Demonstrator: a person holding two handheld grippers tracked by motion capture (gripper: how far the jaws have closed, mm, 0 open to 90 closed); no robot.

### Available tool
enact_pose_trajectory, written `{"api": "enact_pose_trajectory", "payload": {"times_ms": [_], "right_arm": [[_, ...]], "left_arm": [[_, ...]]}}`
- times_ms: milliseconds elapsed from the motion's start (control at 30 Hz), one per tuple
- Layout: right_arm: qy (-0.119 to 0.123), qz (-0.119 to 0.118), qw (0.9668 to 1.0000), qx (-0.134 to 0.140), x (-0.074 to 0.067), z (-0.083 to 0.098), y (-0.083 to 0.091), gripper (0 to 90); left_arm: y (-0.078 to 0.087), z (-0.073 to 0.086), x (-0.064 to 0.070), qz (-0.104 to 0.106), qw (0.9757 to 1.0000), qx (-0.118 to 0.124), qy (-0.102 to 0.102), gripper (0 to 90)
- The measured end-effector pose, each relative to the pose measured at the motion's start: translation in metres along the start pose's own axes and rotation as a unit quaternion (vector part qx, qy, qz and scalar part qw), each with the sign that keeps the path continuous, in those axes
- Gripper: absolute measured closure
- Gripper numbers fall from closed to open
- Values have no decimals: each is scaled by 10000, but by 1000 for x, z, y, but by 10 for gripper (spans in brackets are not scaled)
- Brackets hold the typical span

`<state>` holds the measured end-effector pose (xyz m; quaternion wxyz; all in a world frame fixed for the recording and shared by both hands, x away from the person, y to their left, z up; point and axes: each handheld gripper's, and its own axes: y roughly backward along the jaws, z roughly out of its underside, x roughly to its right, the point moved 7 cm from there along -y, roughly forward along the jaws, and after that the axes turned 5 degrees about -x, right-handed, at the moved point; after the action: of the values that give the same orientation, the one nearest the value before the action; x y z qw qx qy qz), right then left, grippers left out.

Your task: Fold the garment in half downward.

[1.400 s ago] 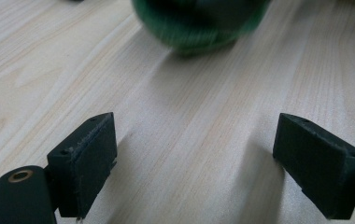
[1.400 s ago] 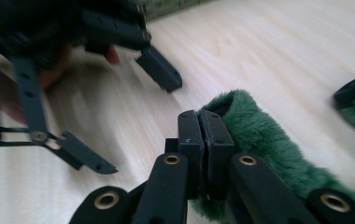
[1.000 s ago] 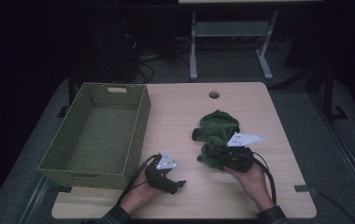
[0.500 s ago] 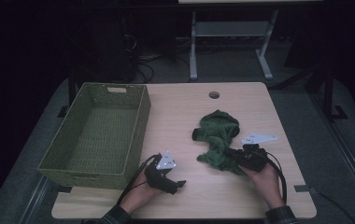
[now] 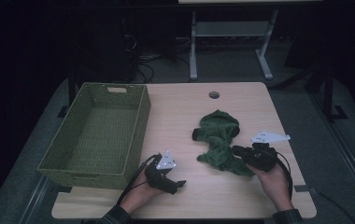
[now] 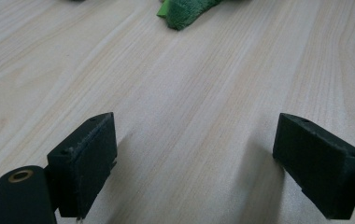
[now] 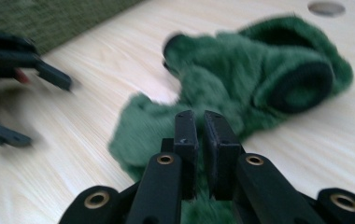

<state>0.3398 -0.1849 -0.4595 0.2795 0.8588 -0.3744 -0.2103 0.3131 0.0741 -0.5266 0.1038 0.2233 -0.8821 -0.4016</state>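
Green fuzzy cloth (image 5: pixel 218 142) lying crumpled right of the wicker basket (image 5: pixel 98 133), well apart from it, on the wooden table (image 5: pixel 180 107). Right gripper (image 5: pixel 237 150) pinched almost fully together on the near right edge of the cloth; in the right gripper view, only a thin fold caught between the 2 pads (image 7: pixel 185 140), most of the fabric spread loose beyond them. Left gripper (image 5: pixel 179 184) resting just beside the basket's near right corner, jaws spread wide over bare wood, nothing between them.

Likely trouble: so shallow a pinch could slip free under the cloth's own weight on lifting, dropping it short of the basket. Trailing bulk might drag across the table, snag on the basket rim, and hang half outside. Could also brush the idle left gripper parked in the direct path to the basket.
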Motion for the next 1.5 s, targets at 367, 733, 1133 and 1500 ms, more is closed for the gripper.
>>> {"api": "enact_pose_trajectory", "payload": {"times_ms": [367,733,1133,1500], "right_arm": [[66,-236,9978,-623,-4,11,-48,878],[80,-110,9958,-900,-7,25,-61,895],[6,41,9998,-185,9,18,-7,710],[-213,246,9988,-367,24,67,32,677]], "left_arm": [[0,0,0,2,10000,2,1,130],[0,0,0,1,10000,3,1,130],[0,0,0,3,10000,1,-2,131],[0,0,0,2,10000,3,2,130]]}}
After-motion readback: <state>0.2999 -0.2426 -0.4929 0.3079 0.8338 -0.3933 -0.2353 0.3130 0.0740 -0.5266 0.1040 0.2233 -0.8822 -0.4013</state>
